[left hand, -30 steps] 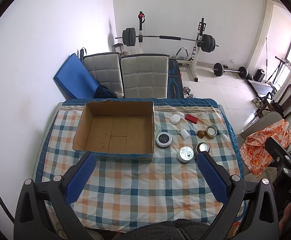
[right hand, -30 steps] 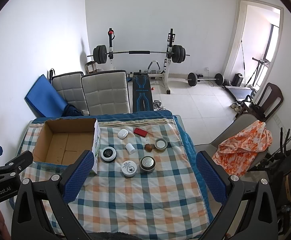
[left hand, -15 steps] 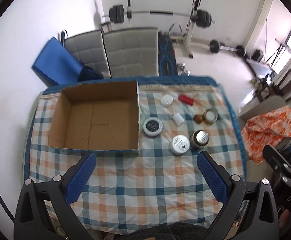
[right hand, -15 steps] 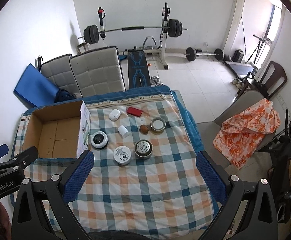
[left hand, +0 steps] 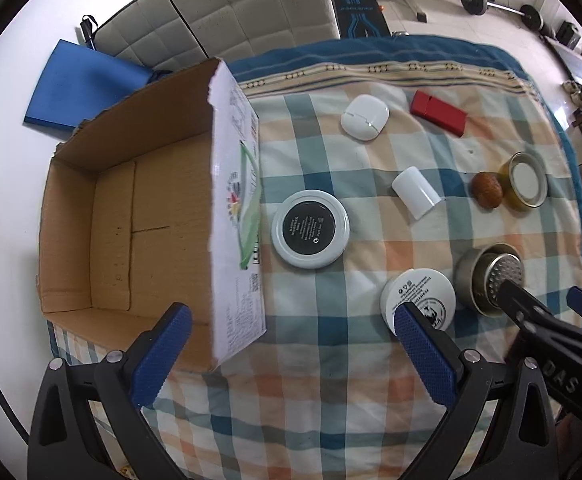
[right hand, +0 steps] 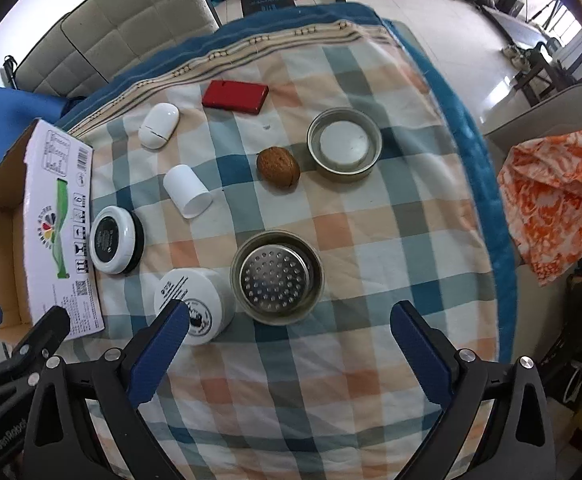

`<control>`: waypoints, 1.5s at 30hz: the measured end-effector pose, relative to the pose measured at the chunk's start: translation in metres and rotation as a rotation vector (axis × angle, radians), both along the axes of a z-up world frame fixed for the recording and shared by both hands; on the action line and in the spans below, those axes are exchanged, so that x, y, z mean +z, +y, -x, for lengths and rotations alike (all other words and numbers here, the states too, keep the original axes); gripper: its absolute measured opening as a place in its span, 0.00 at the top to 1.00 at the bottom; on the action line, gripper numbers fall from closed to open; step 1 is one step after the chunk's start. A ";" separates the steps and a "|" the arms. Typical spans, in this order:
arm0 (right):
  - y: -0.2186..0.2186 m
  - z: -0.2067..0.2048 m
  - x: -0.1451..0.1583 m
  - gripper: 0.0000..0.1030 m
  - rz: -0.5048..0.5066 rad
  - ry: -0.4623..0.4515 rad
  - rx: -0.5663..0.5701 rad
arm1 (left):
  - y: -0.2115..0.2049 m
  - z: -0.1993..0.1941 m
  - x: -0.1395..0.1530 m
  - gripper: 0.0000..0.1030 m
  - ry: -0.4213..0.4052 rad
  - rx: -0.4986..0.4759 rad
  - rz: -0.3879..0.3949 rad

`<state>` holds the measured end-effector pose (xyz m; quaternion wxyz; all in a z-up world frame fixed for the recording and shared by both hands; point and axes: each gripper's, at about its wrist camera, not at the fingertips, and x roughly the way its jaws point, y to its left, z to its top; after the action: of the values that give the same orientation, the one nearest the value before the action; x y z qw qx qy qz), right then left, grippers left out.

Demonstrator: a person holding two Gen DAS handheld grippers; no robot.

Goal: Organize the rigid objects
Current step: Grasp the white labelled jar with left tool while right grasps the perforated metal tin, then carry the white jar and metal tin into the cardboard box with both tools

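An open, empty cardboard box (left hand: 131, 220) (right hand: 3, 248) sits at the table's left. Right of it lie a black-topped white round tin (left hand: 310, 229) (right hand: 112, 240), a white labelled jar (left hand: 419, 298) (right hand: 193, 304), a perforated metal cup (left hand: 491, 280) (right hand: 277, 278), a white cap (left hand: 417, 193) (right hand: 187, 191), a walnut (left hand: 487, 190) (right hand: 278, 167), a shallow metal tin (left hand: 525, 180) (right hand: 345, 148), a white oval case (left hand: 365, 117) (right hand: 158, 125) and a red case (left hand: 439, 113) (right hand: 236, 97). My left gripper (left hand: 291, 328) hangs open over the box's near right corner. My right gripper (right hand: 289, 324) hangs open just short of the metal cup.
A checked cloth (right hand: 331, 360) covers the table, with a blue border at the far and right edges. Padded chairs (left hand: 251, 12) stand behind. An orange patterned cloth (right hand: 555, 200) lies over a seat at the right. Weights lie on the floor beyond.
Both grippers have dropped and moved forward toward the table, so the box and small objects loom much larger. Both stay open and nothing on the table has moved.
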<state>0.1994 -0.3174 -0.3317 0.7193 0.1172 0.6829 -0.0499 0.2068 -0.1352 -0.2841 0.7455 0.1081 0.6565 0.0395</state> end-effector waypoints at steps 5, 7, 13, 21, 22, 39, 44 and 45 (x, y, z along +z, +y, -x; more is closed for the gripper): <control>0.001 -0.014 -0.051 0.06 -0.110 0.099 -0.057 | -0.004 -0.010 -0.020 0.00 0.033 -0.001 -0.034; 0.003 -0.015 -0.066 0.13 -0.117 0.134 -0.069 | -0.004 -0.012 -0.025 0.00 0.040 -0.001 -0.039; -0.008 -0.010 -0.078 0.27 -0.081 0.187 -0.042 | -0.015 -0.019 -0.033 0.00 0.057 -0.016 -0.032; -0.058 0.024 -0.078 0.28 -0.006 0.261 -0.022 | -0.038 -0.020 -0.062 0.00 0.183 -0.044 0.181; -0.063 0.027 -0.079 0.28 -0.013 0.260 -0.033 | -0.040 -0.021 -0.071 0.00 0.205 -0.042 0.204; -0.066 0.031 -0.123 0.27 -0.002 0.275 -0.065 | -0.064 -0.023 -0.141 0.34 0.331 -0.121 0.166; -0.052 0.025 -0.132 0.29 0.032 0.291 -0.061 | -0.075 -0.031 -0.144 0.36 0.311 -0.125 0.159; -0.051 0.025 -0.133 0.29 0.034 0.298 -0.059 | -0.075 -0.029 -0.142 0.37 0.303 -0.131 0.154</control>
<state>0.1740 -0.3688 -0.4650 0.6102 0.1163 0.7773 -0.0995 0.2356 -0.2098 -0.4261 0.6451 0.0978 0.7540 -0.0762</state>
